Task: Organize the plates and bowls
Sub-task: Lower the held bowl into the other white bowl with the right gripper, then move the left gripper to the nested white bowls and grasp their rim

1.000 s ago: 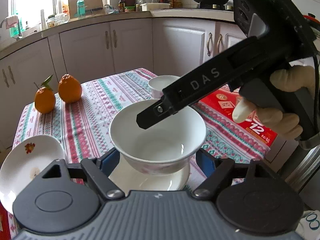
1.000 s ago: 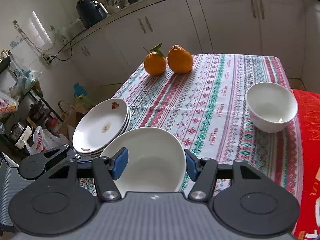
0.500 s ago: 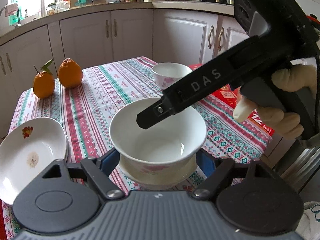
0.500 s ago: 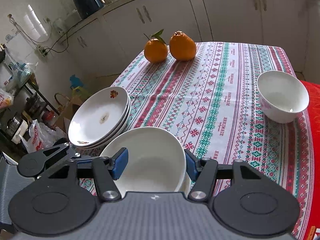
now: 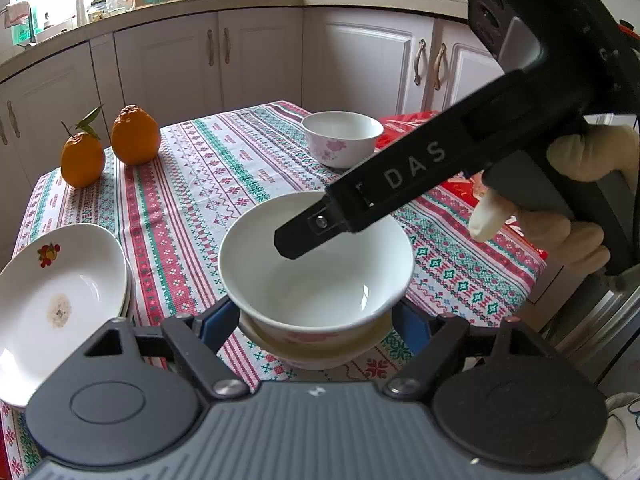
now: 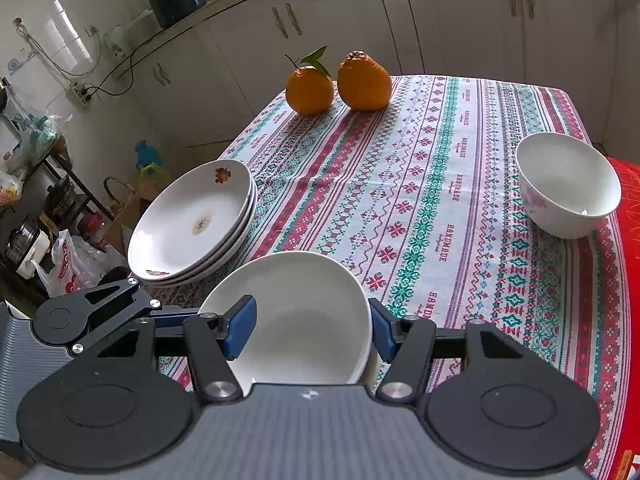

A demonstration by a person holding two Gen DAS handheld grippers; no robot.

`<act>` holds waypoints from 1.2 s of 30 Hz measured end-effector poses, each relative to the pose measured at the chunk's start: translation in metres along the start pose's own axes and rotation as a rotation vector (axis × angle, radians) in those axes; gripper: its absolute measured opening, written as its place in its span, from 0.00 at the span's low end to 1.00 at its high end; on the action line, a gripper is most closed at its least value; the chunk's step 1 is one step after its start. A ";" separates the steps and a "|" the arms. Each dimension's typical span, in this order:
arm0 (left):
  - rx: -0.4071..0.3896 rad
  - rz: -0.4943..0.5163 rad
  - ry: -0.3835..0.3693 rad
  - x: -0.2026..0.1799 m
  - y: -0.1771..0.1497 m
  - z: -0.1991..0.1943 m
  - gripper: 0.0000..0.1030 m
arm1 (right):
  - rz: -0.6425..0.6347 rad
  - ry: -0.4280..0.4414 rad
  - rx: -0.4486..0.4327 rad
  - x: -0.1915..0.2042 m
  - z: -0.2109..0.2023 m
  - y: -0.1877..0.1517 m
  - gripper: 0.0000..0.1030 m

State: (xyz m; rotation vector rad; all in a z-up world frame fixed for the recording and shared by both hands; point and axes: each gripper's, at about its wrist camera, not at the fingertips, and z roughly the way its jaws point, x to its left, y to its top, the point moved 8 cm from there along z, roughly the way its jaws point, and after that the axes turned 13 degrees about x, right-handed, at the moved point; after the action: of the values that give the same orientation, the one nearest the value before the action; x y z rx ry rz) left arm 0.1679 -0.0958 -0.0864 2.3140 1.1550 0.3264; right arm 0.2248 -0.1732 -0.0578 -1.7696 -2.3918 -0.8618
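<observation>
The right gripper (image 6: 310, 330) pinches the near wall of the top bowl (image 5: 316, 256), one pad inside and one outside the rim, a hold suited to lowering it squarely into the bowl beneath (image 5: 316, 350), so the two nest. The left gripper (image 5: 316, 320) has its pads spread either side of that lower bowl; I cannot tell whether they touch it, though they look placed to steady it. Beyond the fingers, a third bowl (image 6: 568, 184) waits by the red box (image 5: 456, 188). Left of them, the plates (image 6: 192, 220) are already stacked. Two oranges (image 6: 340, 84) sit far ahead.
</observation>
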 end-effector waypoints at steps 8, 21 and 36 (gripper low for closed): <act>0.006 0.004 0.012 0.000 0.000 0.001 0.83 | -0.015 -0.008 -0.001 0.002 0.001 0.000 0.64; -0.004 0.013 -0.008 -0.001 -0.001 0.000 0.91 | -0.029 -0.025 -0.036 0.003 -0.005 -0.001 0.91; -0.032 0.036 -0.012 0.000 0.002 -0.023 0.94 | -0.044 -0.099 -0.090 -0.002 -0.022 -0.007 1.00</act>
State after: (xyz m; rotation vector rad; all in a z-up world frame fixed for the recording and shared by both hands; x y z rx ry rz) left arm 0.1594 -0.0887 -0.0666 2.3081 1.0957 0.3407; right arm 0.2128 -0.1863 -0.0427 -1.8400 -2.4992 -0.9218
